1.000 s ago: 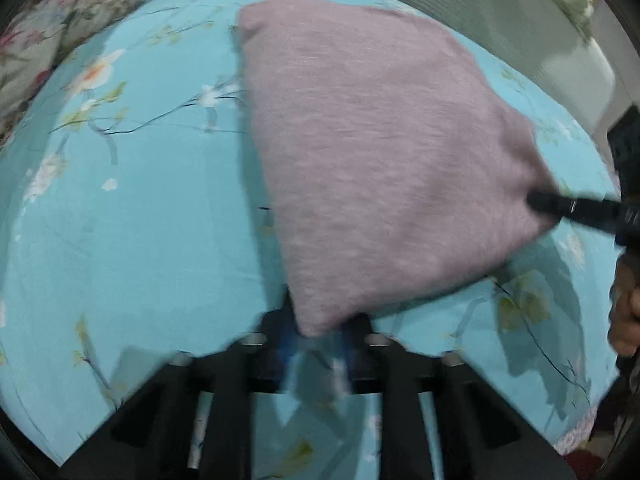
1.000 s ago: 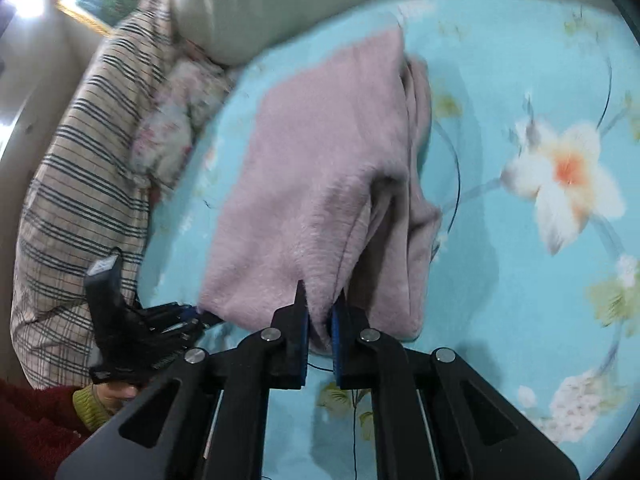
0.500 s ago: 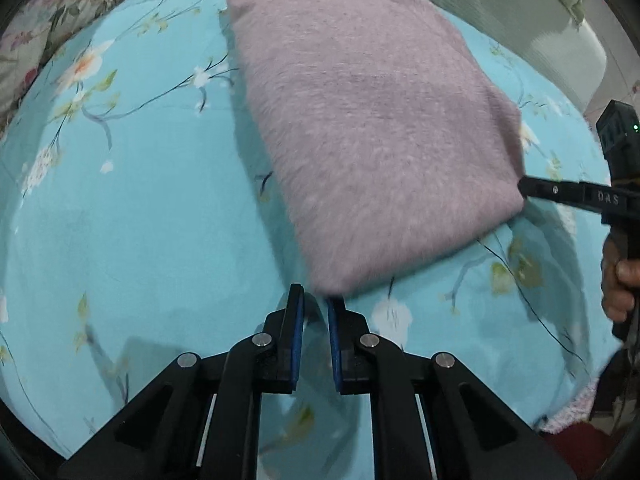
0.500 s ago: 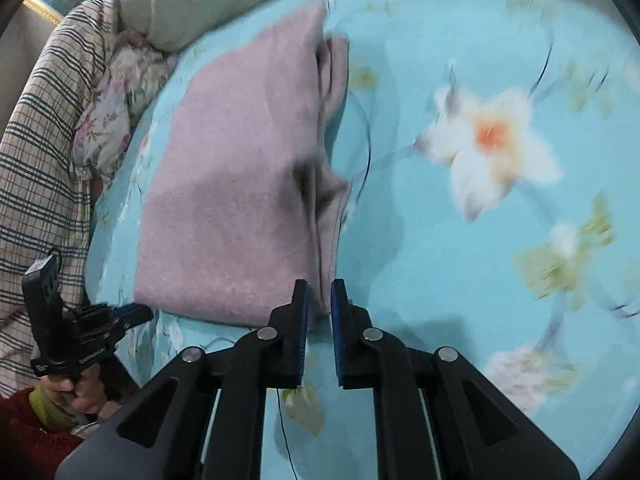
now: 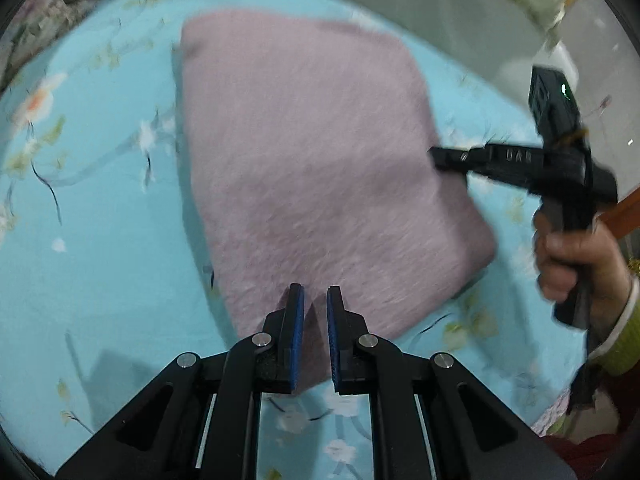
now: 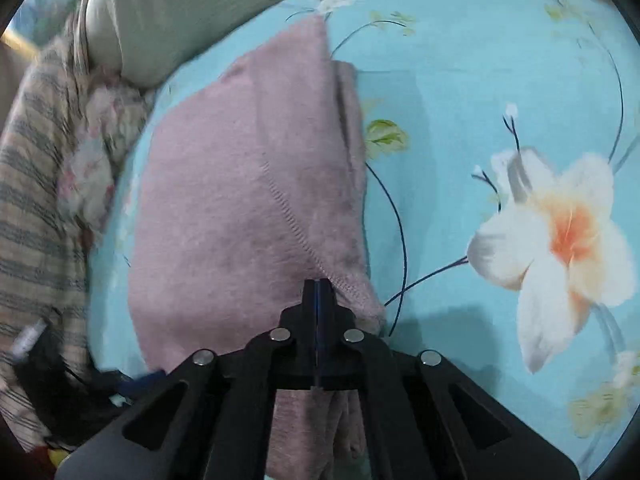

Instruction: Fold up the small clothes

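Note:
A folded pink fleece garment [image 5: 312,168] lies on the blue flowered bedsheet [image 5: 80,240]; it also shows in the right wrist view [image 6: 240,208]. My left gripper [image 5: 315,300] is over the garment's near edge, its jaws a little apart with a fold of cloth between them. My right gripper [image 6: 317,286] is over the garment's near right corner with its jaws pressed together; cloth hangs below them. In the left wrist view the right gripper [image 5: 440,158] touches the garment's right edge.
A grey-green pillow [image 6: 180,12] lies at the far edge of the bed. A striped cloth [image 6: 36,208] and a flowered cloth [image 6: 92,152] lie to the left. The person's hand [image 5: 576,256] holds the right gripper's handle.
Both grippers moved forward over the garment's near edges. My right gripper's jaws closed from a small gap. The garment now lies flat on the sheet.

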A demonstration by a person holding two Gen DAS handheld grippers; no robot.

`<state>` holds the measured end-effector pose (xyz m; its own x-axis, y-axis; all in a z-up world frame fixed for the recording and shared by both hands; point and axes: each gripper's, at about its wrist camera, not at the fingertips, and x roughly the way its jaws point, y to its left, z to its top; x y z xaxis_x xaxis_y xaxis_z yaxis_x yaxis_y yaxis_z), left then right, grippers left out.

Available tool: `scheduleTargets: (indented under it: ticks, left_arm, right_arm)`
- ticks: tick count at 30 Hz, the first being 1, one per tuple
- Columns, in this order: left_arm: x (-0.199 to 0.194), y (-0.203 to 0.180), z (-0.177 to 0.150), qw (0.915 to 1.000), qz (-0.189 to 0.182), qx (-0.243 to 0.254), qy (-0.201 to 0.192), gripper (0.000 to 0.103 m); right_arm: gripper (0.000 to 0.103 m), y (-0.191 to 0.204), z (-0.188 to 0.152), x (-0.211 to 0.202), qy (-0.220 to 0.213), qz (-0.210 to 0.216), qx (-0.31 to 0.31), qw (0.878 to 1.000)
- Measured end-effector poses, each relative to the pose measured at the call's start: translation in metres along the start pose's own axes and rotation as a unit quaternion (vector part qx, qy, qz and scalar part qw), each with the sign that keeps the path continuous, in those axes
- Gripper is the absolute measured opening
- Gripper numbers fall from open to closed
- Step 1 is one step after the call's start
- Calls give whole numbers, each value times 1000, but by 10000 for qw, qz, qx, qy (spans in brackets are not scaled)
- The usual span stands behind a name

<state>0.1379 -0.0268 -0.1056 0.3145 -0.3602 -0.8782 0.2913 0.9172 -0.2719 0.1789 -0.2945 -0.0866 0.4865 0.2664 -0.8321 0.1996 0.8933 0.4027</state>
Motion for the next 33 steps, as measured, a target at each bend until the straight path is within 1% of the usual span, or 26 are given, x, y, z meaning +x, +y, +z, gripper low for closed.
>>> scheduleTargets:
  ticks: [3,7,11,13,15,16,17,18,20,22,23,25,28,33]
  left_arm:
    - [3,2,-5,10000,4,-33,-80,10]
    - [4,3,-5,9999,-4,-102,-85,10]
    - [3,-4,-5,10000,73,18,-48,10]
    - [5,-3,-7,10000,80,29,-39,10]
    - [3,-3,-10,9999,90,21,-43,10]
    - [2,-3,-11,9999,101,25,-50,10]
    - [2,-4,-12,9999,111,21,-60,10]
    - [2,-4,-13,9999,113,1,-66,10]
    - [1,-4,-14,9999,110,-20,-64,10]
    - [3,-9,-14,9999,124,-9,-65,10]
    - [3,-10,-14,9999,133,10,-60,10]
    - [4,-12,-15,9999,140,39,-37,10]
    - [-4,-8,-16,9999,146,56,-15,10]
    - [-22,-6,-19,9999,82,-11,-97,13]
  right_arm:
    - [0,4,-3,-2,-64,-76,-75,9999]
    - [0,8,2,-3,-80,-69,-57,9999]
    - [0,5,-2,-11,-139,-156,-72,9998]
    - [0,13,-8,-20,-171,-257,-113,9995]
    - [3,29,-14,-37,-299,-153,-347,9988]
    - [3,36,-20,-43,-306,-51,-484,9983]
    - [3,44,-29,-47,-207,4,-672,9975]
    - [3,47,-36,-47,-93,-34,-795,9968]
    - [3,46,-54,-37,221,-295,-961,9947]
    - [1,34,-68,-26,451,-536,-874,9937]
    - [0,26,-71,-24,437,-420,-731,9955]
    - [0,21,-71,-25,402,-335,-575,9970]
    - [3,32,-66,-32,358,-398,-707,9961]
    - [3,47,-55,-56,8,-203,-760,9969]
